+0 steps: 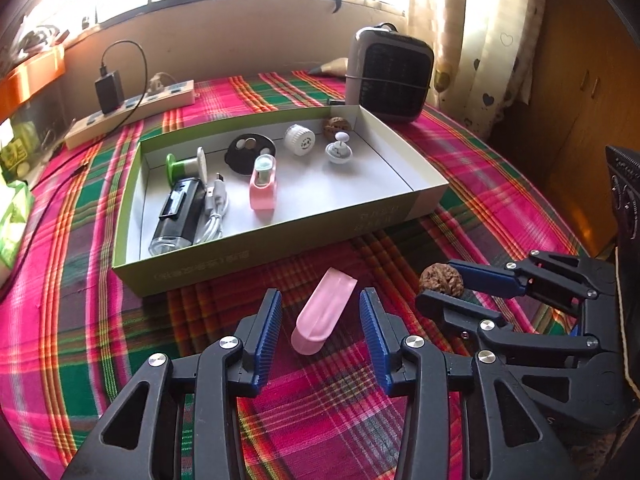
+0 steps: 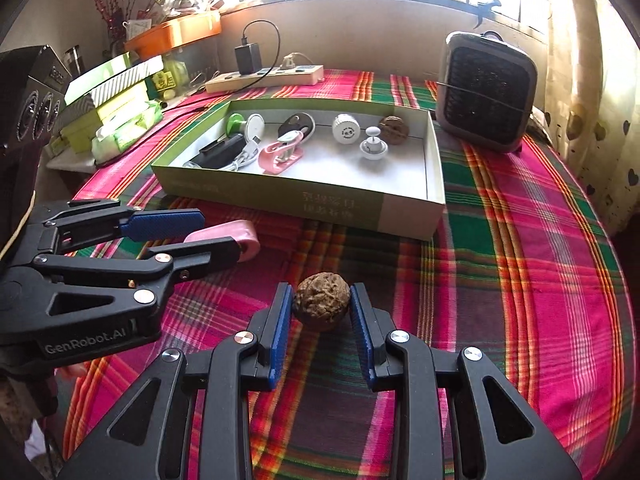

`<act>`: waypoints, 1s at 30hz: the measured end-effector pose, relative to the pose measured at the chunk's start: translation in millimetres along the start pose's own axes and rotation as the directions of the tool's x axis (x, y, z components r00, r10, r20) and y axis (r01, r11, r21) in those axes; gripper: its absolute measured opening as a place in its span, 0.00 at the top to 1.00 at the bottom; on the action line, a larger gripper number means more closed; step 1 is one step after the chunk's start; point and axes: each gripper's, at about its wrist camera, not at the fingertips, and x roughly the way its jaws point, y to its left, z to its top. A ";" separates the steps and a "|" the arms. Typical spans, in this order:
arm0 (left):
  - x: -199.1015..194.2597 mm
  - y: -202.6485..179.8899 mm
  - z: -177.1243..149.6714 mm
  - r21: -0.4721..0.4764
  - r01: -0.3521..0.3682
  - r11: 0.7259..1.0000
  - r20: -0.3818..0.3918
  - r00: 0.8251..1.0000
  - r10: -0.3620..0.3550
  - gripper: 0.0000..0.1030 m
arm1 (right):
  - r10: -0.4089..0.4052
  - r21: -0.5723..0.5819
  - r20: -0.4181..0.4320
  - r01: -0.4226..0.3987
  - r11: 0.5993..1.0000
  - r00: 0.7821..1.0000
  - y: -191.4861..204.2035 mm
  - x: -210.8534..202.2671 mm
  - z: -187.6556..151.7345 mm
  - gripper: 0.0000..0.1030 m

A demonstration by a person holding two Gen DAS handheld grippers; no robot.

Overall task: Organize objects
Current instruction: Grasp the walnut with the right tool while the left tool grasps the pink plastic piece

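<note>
A pink oblong case [image 1: 323,312] lies on the plaid cloth in front of the green-sided box [image 1: 256,256]. My left gripper [image 1: 320,312] is open, its blue pads on either side of the case without touching it. A brown walnut [image 2: 321,301] sits on the cloth to the right. My right gripper [image 2: 321,304] has its pads close against both sides of the walnut; whether they grip it is unclear. In the right wrist view the left gripper [image 2: 200,236] straddles the pink case [image 2: 236,238]. In the left wrist view the right gripper [image 1: 444,284] flanks the walnut [image 1: 441,279].
The box [image 2: 404,216] holds a second walnut [image 2: 394,130], a white knob toy [image 2: 373,148], a white round cap [image 2: 346,129], a pink clip [image 2: 278,156], a cable and a black device. A heater [image 2: 486,88] stands back right, a power strip [image 2: 264,76] back left.
</note>
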 end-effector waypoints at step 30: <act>14.2 -1.8 3.2 0.008 -0.127 0.992 0.002 0.992 0.127 0.85 | 0.015 0.003 -0.017 -0.015 1.000 1.000 -2.5 4.1 0.4 0.70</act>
